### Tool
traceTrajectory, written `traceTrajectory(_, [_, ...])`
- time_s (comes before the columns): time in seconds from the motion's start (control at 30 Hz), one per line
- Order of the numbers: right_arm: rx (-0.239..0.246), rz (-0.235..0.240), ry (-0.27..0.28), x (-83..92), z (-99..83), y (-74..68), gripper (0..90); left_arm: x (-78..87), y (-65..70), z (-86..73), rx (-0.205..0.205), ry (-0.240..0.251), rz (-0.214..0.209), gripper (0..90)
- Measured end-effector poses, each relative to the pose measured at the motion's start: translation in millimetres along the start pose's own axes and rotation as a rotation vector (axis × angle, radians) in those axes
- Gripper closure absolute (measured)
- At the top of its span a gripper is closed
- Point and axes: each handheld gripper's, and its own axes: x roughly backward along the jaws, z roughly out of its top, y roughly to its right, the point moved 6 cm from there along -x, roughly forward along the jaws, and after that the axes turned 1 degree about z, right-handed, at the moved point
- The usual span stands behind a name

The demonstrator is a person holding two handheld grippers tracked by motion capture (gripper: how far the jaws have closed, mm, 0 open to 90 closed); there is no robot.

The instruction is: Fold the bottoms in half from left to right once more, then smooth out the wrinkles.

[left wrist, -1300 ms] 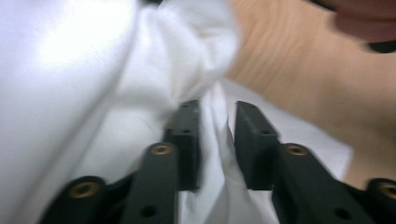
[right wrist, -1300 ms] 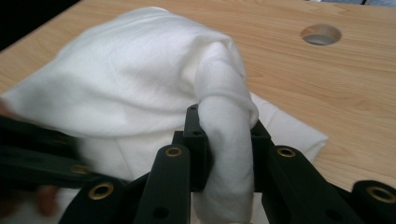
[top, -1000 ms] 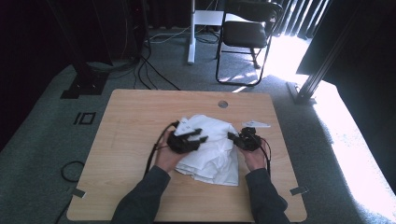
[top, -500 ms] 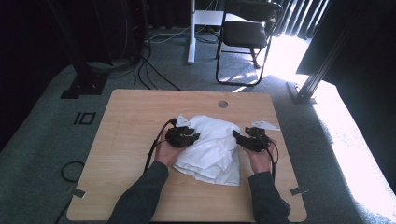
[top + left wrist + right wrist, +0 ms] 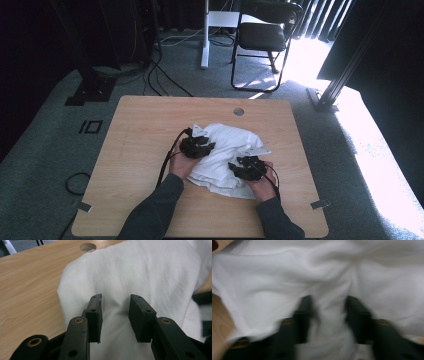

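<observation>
A crumpled white cloth point(image 5: 227, 155) on the worktop point(image 5: 140, 135) is pinched by the left hand-held gripper point(image 5: 115, 308); the right hand-held gripper point(image 5: 328, 310), jaws just closing, is bunched with fabric

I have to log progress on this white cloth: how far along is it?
Done: little; the white cloth lies rumpled on the table, with no neat fold. In hand: the left gripper and right gripper straddle cloth; the right jaws have just been closing, fabric between them. Left: smoothing and folding, probably.
</observation>
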Motion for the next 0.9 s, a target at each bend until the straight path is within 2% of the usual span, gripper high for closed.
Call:
traceTrajectory(0.07, [0.015, -0.017, 0.006, 6.7, 0.5, 0.8, 83.7, 0.7, -0.3, -0.2, -0.002, -0.004, 0.012, 63.6])
traceTrajectory(0.17, [0.034, -0.029, 0.025, 27.6, 1.5, 4.3, 86.7, 0.6, -1.0, -1.0, 0.001, -0.005, 0.009, 62.8])
traceTrajectory(0.27, [0.069, -0.102, -0.025, 38.9, -7.5, 15.6, 87.0, 0.1, -0.1, -2.2, -0.001, -0.007, 0.017, 62.5])
traceTrajectory(0.3, [0.051, -0.117, -0.042, 39.3, -12.0, 21.0, 86.8, 0.1, 0.8, -2.3, 0.005, -0.002, 0.007, 62.3])
traceTrajectory(0.37, [0.026, -0.111, -0.087, 34.4, -20.6, 28.0, 82.6, 0.5, 3.0, -2.5, 0.007, 0.005, 0.001, 61.7])
traceTrajectory(0.4, [0.024, -0.117, -0.115, 31.4, -23.7, 29.8, 73.8, 0.8, 3.7, -2.6, 0.008, 0.004, 0.014, 61.6])
traceTrajectory(0.43, [0.015, -0.142, -0.113, 30.6, -23.9, 32.0, 62.1, 1.4, 4.2, -2.4, 0.010, 0.004, 0.021, 61.6])
traceTrajectory(0.47, [-0.009, -0.153, -0.079, 32.9, -21.1, 33.3, 56.2, 1.9, 4.8, -2.2, 0.013, 0.007, 0.023, 61.7])
traceTrajectory(0.53, [-0.047, -0.147, 0.030, 44.0, -10.0, 33.0, 45.4, 2.3, 5.0, -2.1, 0.012, 0.005, 0.025, 61.7])
traceTrajectory(0.6, [-0.043, -0.173, 0.128, 56.4, 4.2, 30.9, 42.6, 2.0, 5.0, -2.1, 0.015, 0.003, 0.024, 61.7])
traceTrajectory(0.67, [-0.020, -0.198, 0.196, 63.7, 17.9, 29.5, 42.6, 1.7, 5.4, -2.2, 0.017, 0.004, 0.024, 61.8])
traceTrajectory(0.8, [-0.009, -0.197, 0.211, 55.1, 33.4, 31.5, 40.6, 1.8, 5.9, -2.8, 0.022, 0.007, 0.022, 61.8])
traceTrajectory(0.9, [-0.019, -0.192, 0.165, 36.0, 34.9, 36.3, 40.0, 2.1, 5.9, -5.0, 0.031, 0.009, 0.019, 62.2])
